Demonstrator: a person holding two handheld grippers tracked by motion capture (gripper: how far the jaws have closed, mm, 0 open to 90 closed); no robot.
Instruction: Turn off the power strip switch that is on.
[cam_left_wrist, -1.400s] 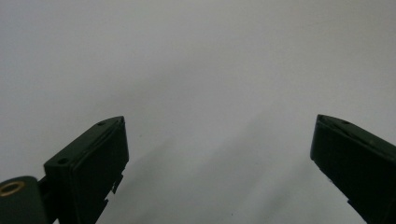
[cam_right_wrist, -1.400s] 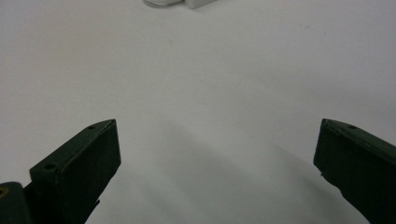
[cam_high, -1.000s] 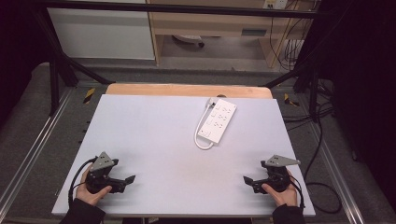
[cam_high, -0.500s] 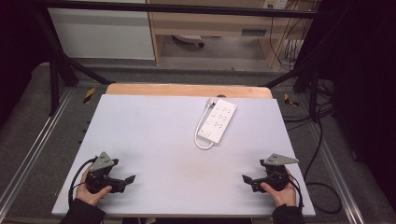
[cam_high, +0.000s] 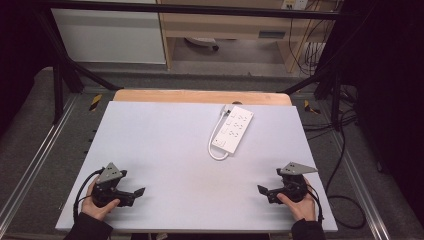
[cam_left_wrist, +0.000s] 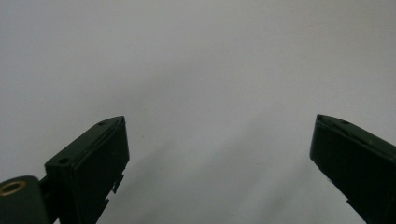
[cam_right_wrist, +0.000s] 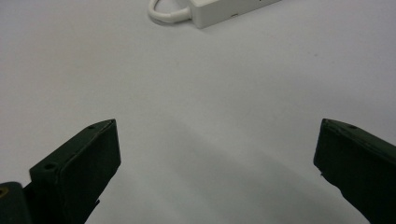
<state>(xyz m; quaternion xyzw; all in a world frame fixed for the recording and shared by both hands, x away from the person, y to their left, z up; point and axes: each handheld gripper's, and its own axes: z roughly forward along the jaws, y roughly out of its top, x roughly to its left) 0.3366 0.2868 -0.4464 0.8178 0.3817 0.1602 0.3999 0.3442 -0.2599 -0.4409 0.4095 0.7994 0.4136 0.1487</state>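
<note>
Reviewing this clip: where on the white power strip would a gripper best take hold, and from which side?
Probably across the power strip's narrow width, about mid-length, coming down from above with the jaws over its two long edges. It lies flat on the table, angled, long and slim, so the short span suits open jaws. The right gripper, jaws wide apart, sits nearer. Avoid the near end, where the white cord loops out.

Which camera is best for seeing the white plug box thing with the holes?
The high view is best: the whole power strip lies flat on the table, sockets up, with its white cord looping beside it. The right gripper view catches just its near end and the cord loop at the top edge.
</note>
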